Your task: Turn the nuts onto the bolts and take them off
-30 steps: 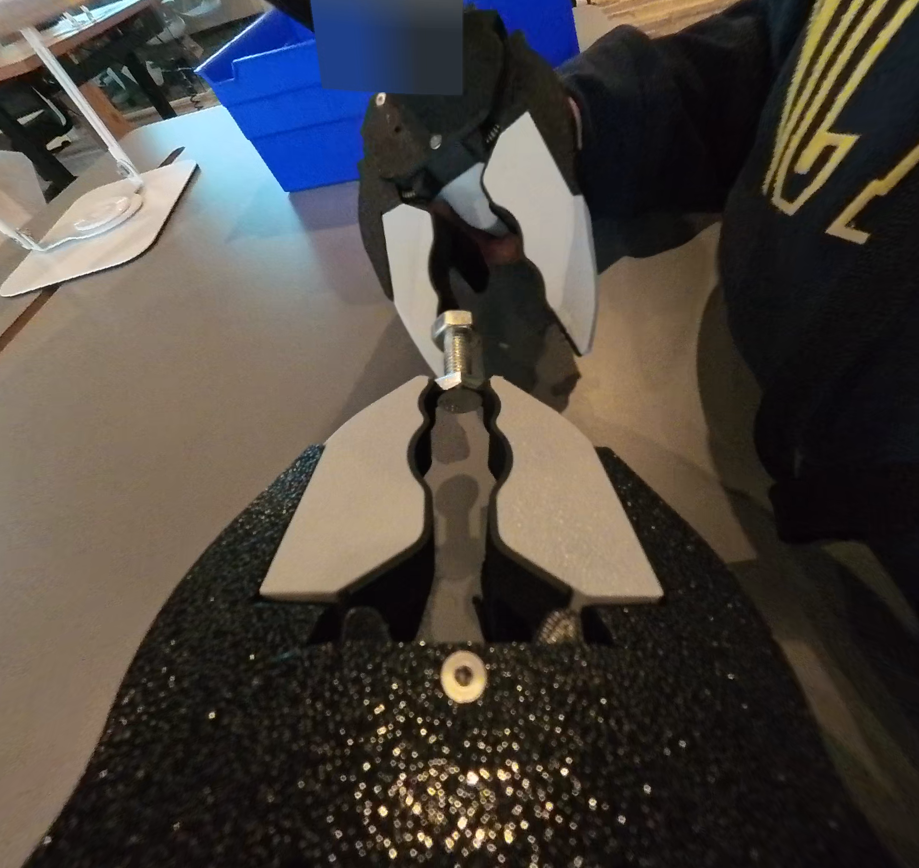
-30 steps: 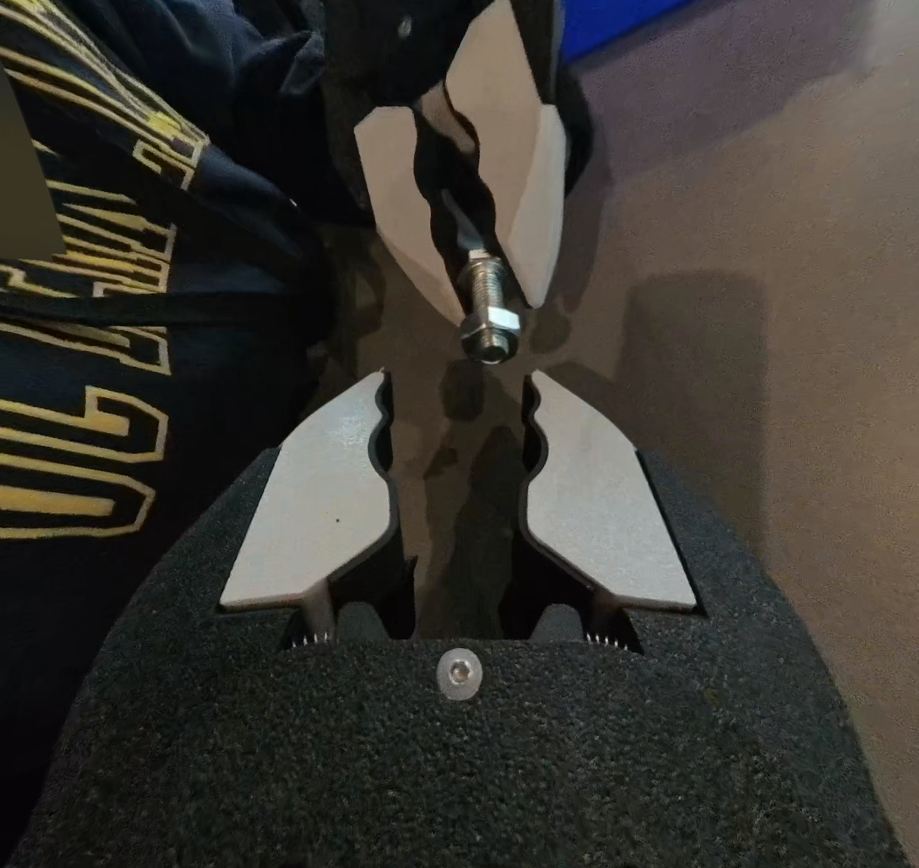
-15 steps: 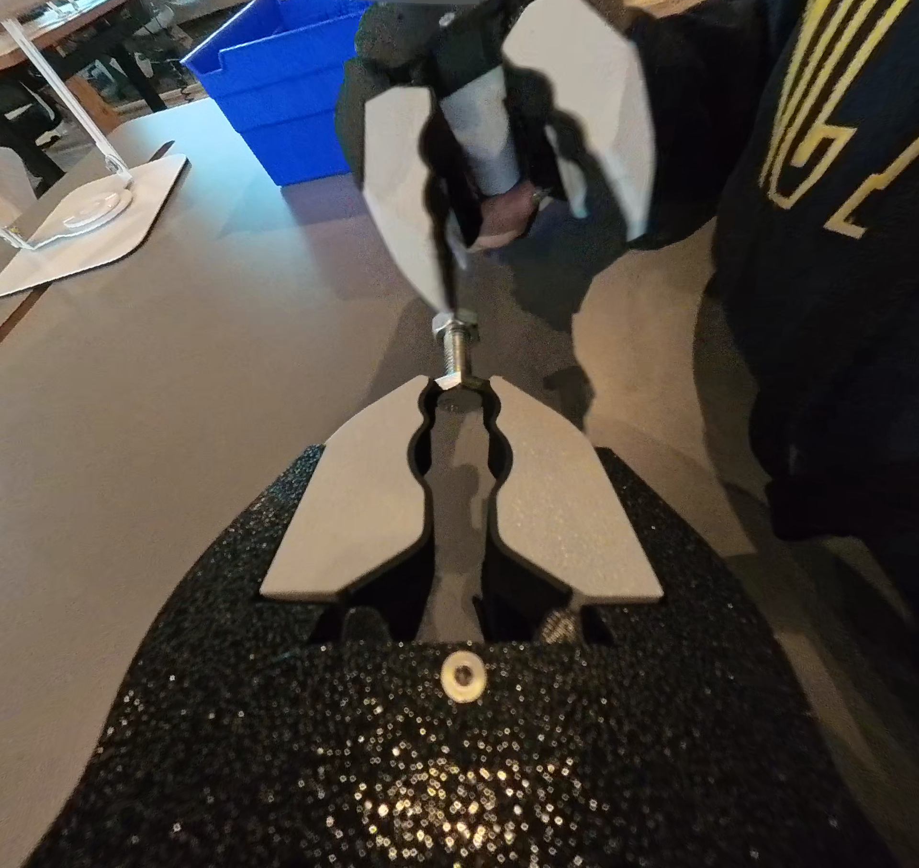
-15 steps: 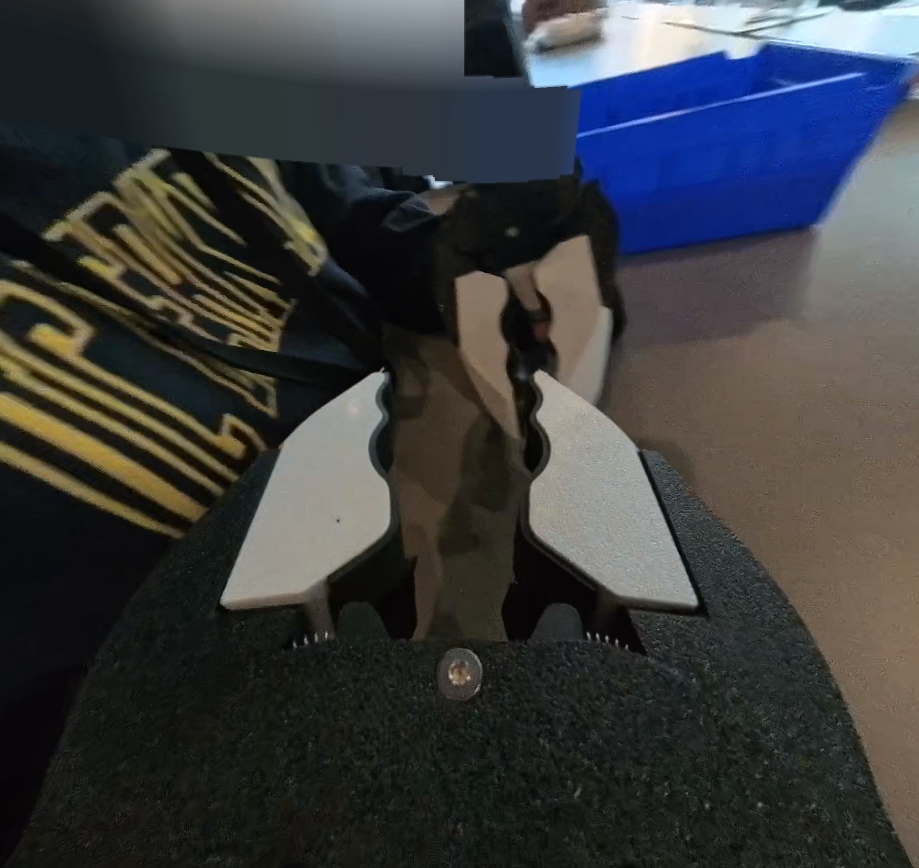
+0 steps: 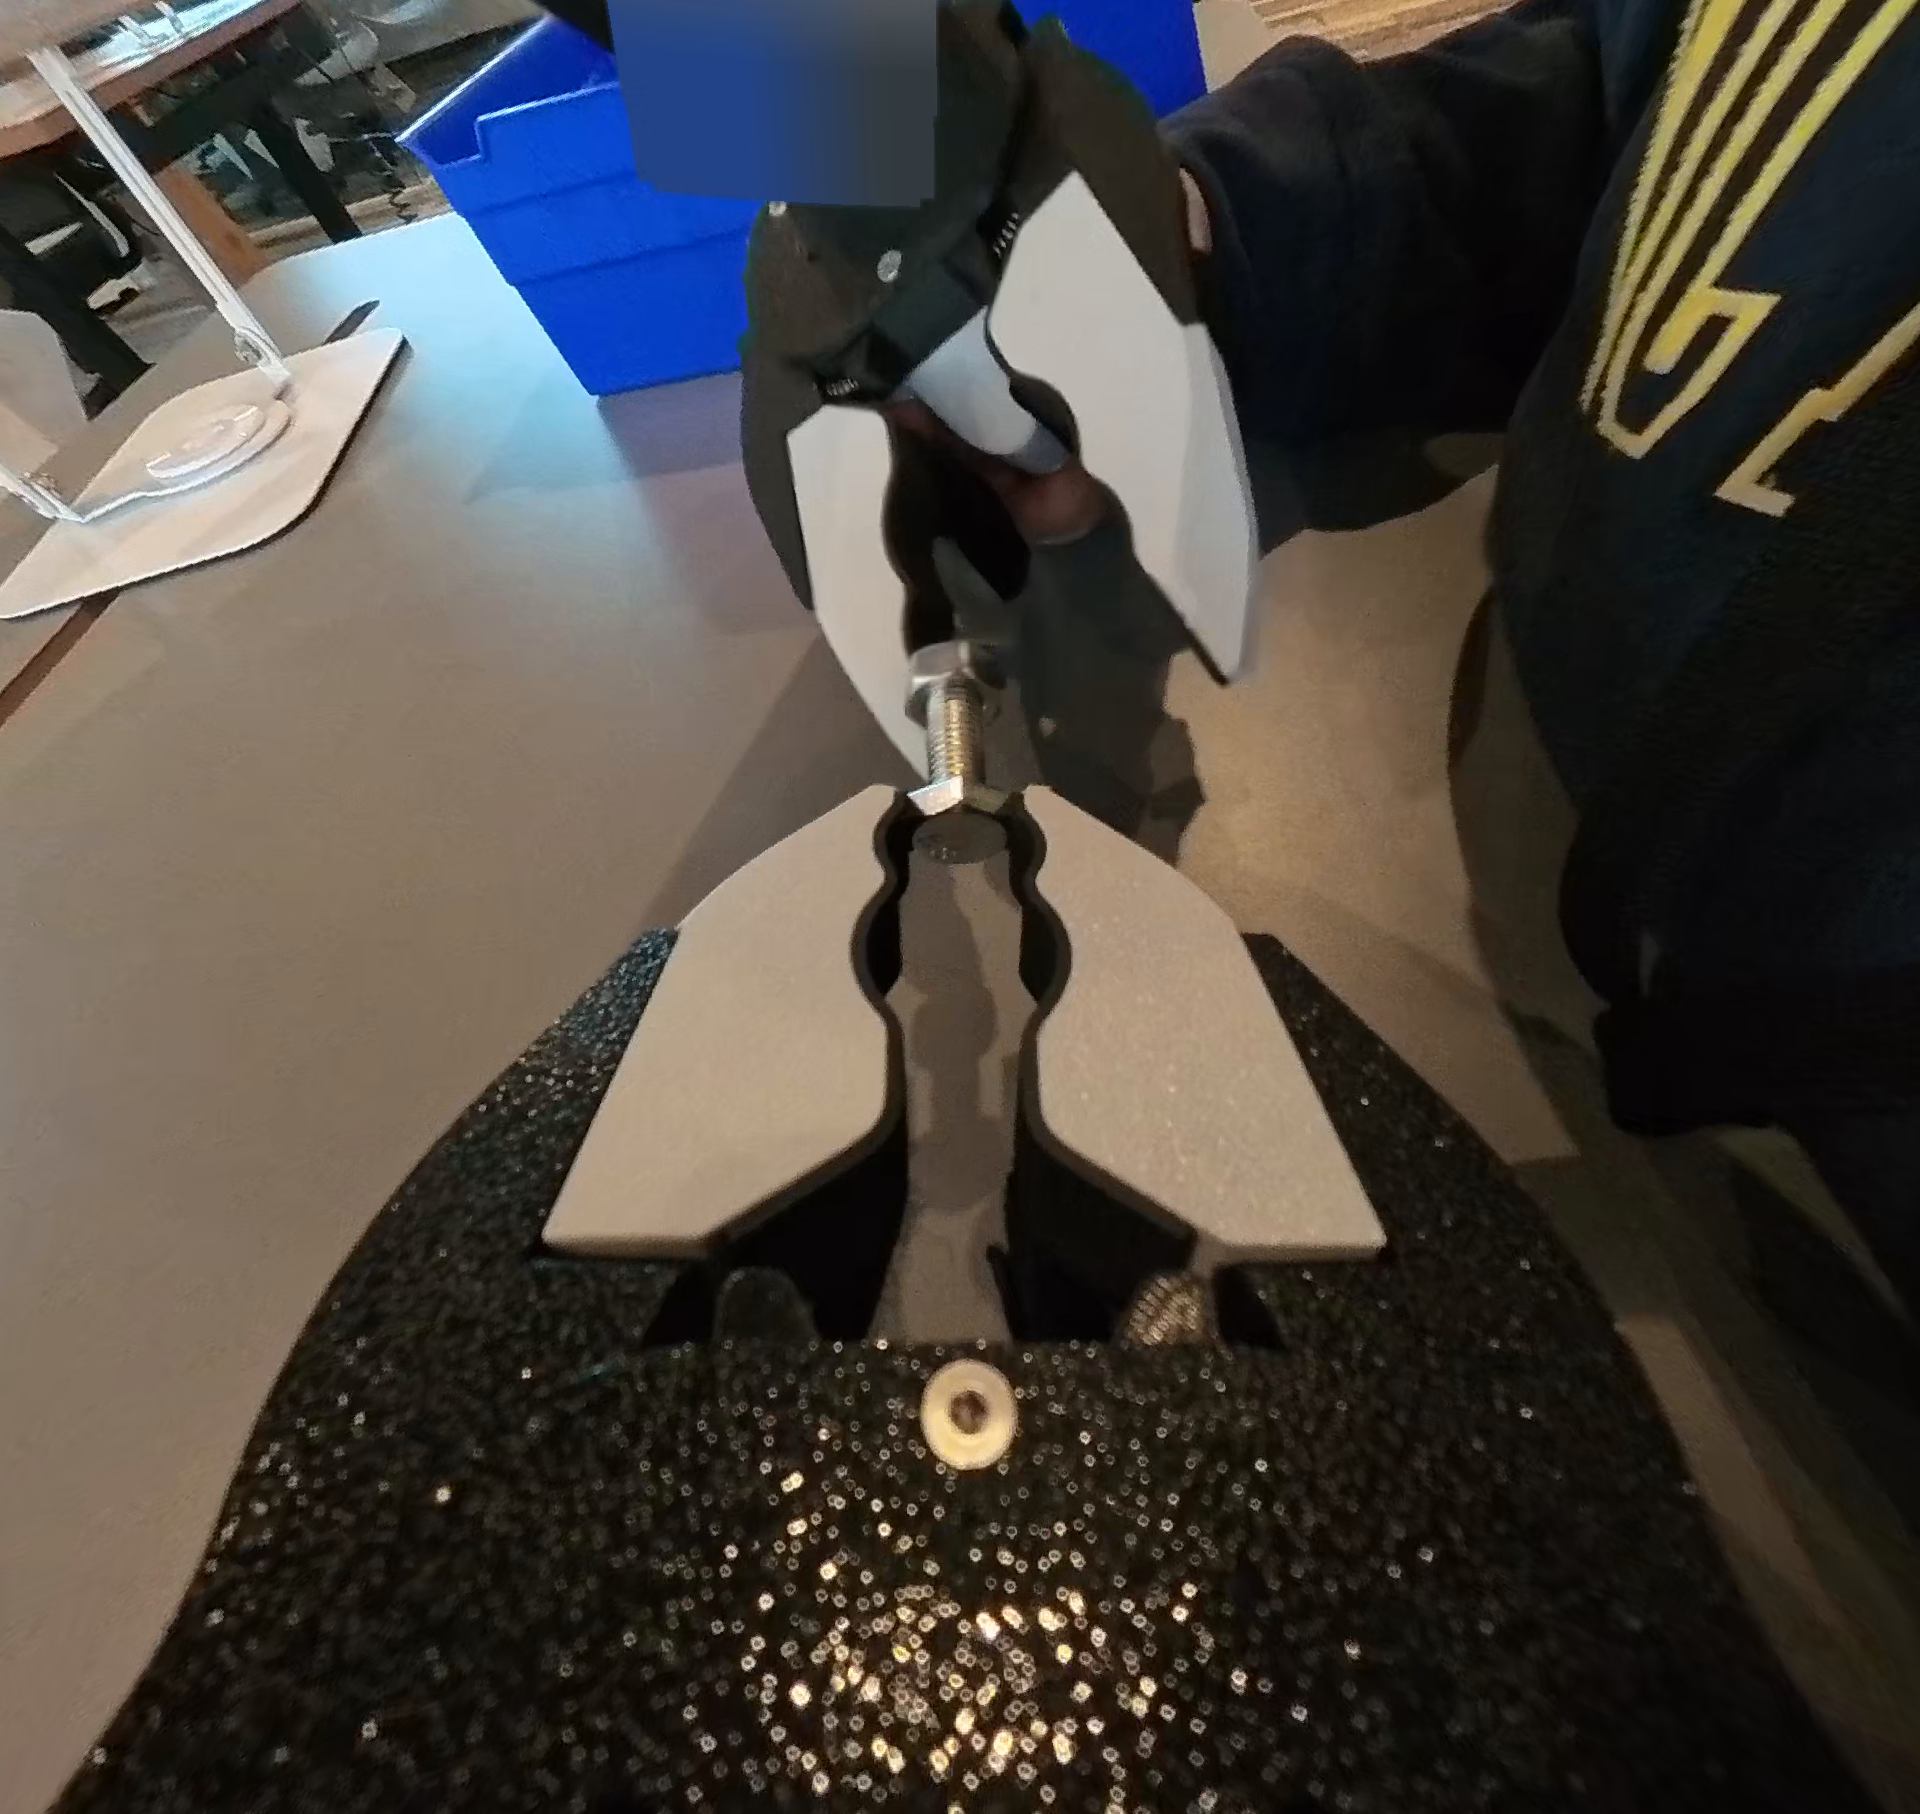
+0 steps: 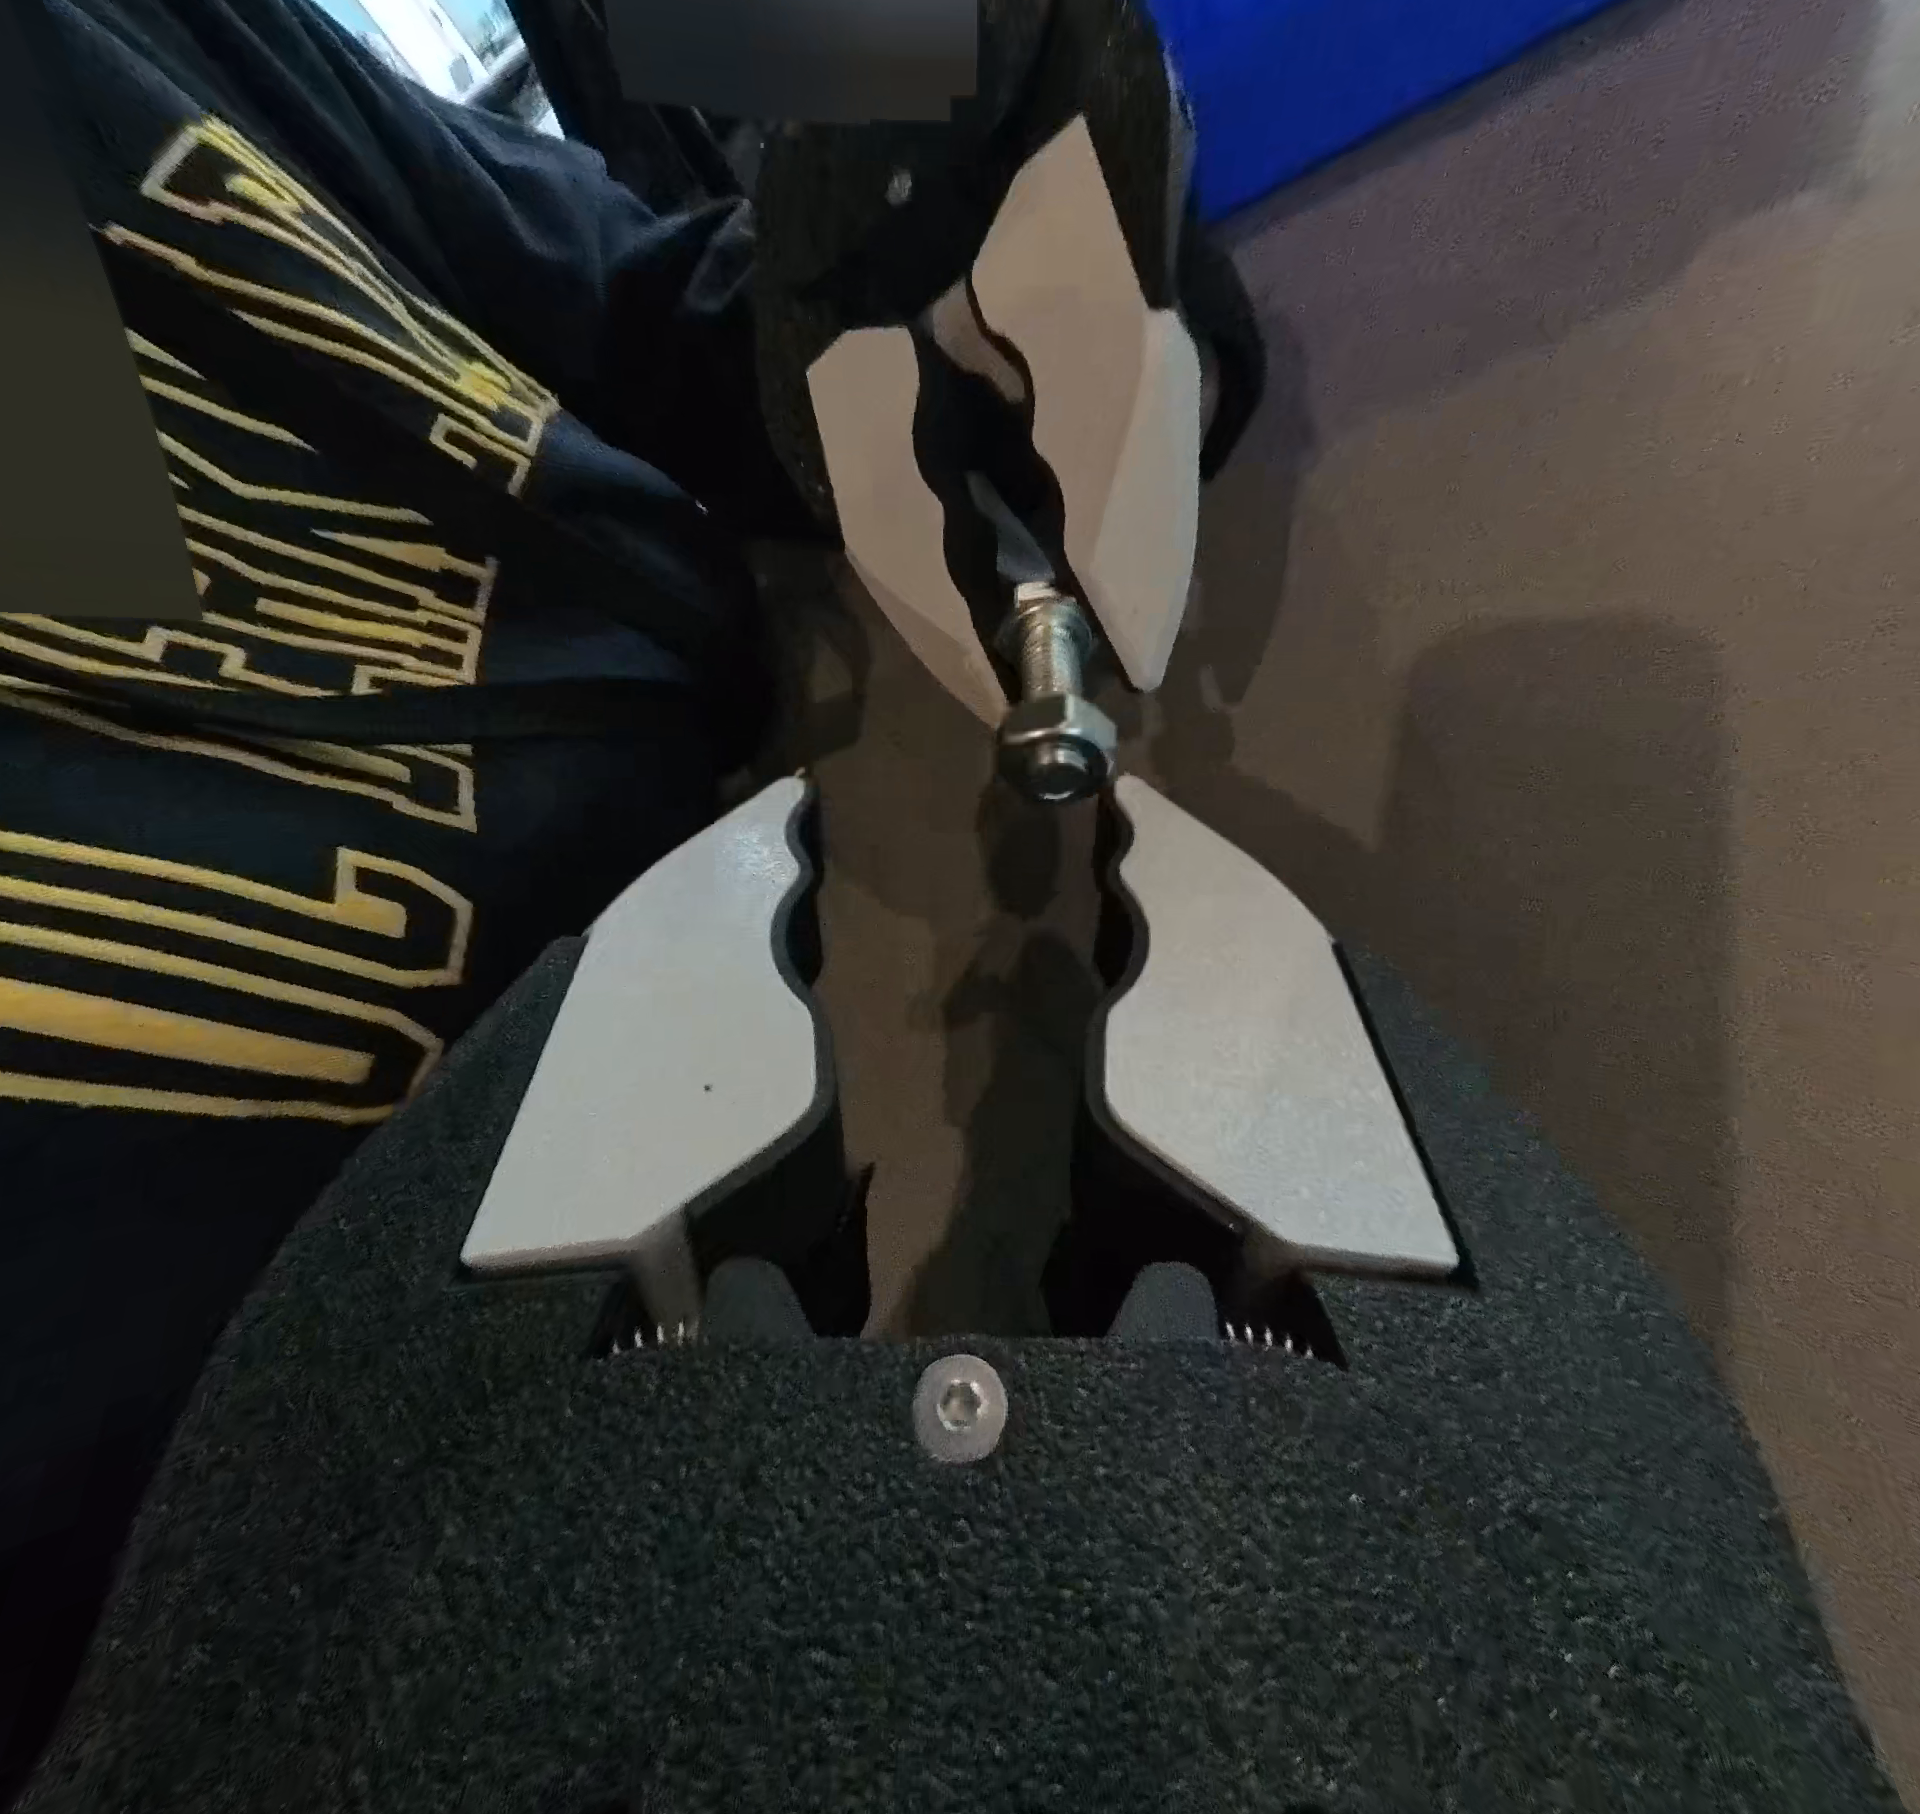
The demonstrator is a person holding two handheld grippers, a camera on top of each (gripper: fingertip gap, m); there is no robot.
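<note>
Grey table (image 5: 416, 725) with blue bin (image 5: 623, 237), white stand base (image 5: 197, 476)

We note a grey table (image 5: 312, 829) as the work surface. A blue bin (image 5: 582, 237) sits on its far side. A white stand base (image 5: 208, 455) with a slanted white post rests at the far left. A dark sweatshirt (image 5: 1714, 621) with yellow lettering fills the right edge. Wooden desks (image 5: 187, 50) lie beyond.

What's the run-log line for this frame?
left tongs: shut on bolt head | right tongs: open, by nut | nut: on bolt's end
</note>
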